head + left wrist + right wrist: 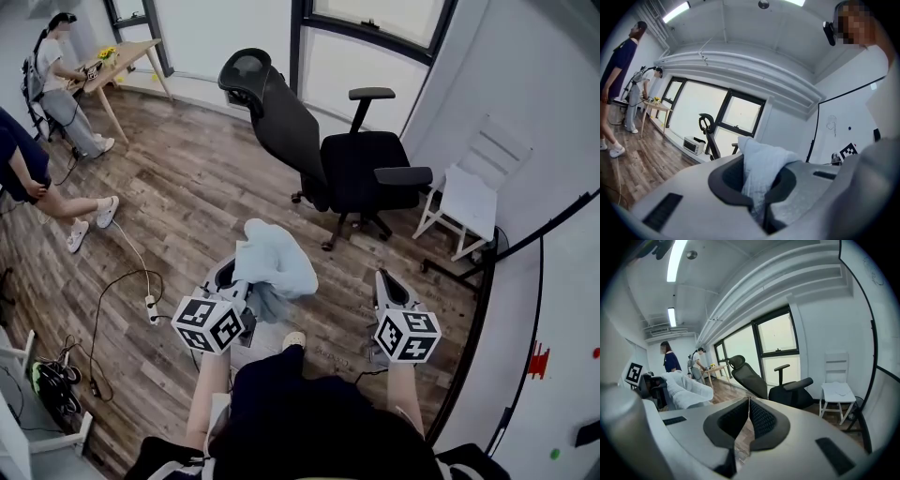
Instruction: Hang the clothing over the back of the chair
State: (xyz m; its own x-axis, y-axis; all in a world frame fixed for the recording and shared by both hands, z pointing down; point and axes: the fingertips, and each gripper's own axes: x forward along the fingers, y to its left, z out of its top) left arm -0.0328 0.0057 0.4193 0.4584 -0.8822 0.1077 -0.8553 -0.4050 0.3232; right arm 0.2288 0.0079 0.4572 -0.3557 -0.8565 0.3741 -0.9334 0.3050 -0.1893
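- Left gripper (225, 281): jaws pinch a light-blue cloth (274, 267). The fabric bunches above the jaws and droops over them.
- Cloth is held in the air over the wood floor (178, 197), just in front of the person and well apart from the chair (309, 141).
- Right gripper (749, 401): jaws pressed together at the tips, with only floor seen past them.
- Chair: black, on casters, near the floor's far edge by the window, its back leaning left.
- White chair (469, 197) stands near it at the right wall.
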